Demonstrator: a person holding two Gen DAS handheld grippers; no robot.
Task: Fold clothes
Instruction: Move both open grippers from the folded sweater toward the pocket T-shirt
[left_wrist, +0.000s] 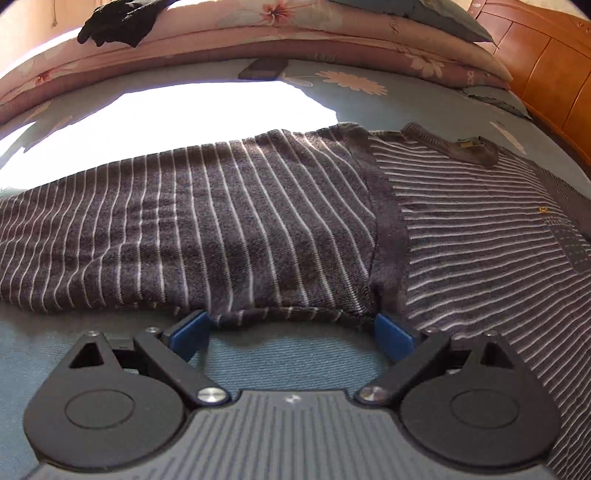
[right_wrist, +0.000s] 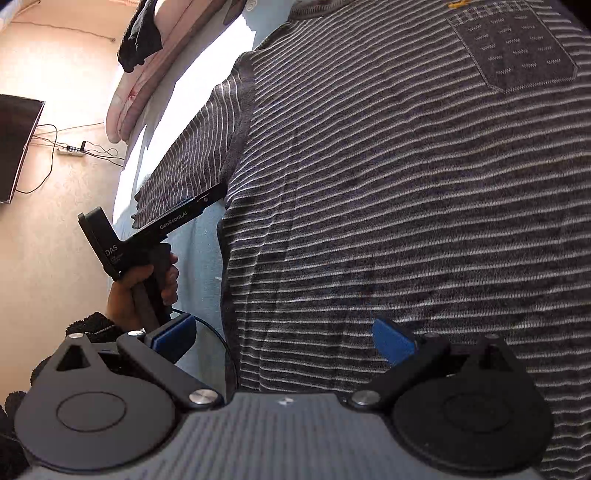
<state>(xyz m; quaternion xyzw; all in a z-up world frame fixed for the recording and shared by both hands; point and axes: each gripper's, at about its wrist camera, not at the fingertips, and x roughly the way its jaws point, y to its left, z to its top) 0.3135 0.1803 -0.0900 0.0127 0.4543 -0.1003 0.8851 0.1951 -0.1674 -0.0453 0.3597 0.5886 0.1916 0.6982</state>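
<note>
We see one striped sweater (left_wrist: 258, 221) flat on the bed (left_wrist: 258, 354), its sleeve edge just beyond our left gripper (left_wrist: 291, 332), jaws spread wide, holding nothing, while our right gripper (right_wrist: 286, 341) hovers wide open over its body.

Both wrist cams low, close; share striped sweater (left_wrist: 258, 221), maybe sleeve.

A grey striped sweater (right_wrist: 406, 206) fills the right and centre of the frame, its chest pocket (right_wrist: 513, 51) at upper right. The right gripper (right_wrist: 284, 341) stands wide open at the bottom, over its edge. At left, a hand (right_wrist: 147, 291) holds the left gripper (right_wrist: 218, 194) at the sleeve (right_wrist: 192, 147)
</note>
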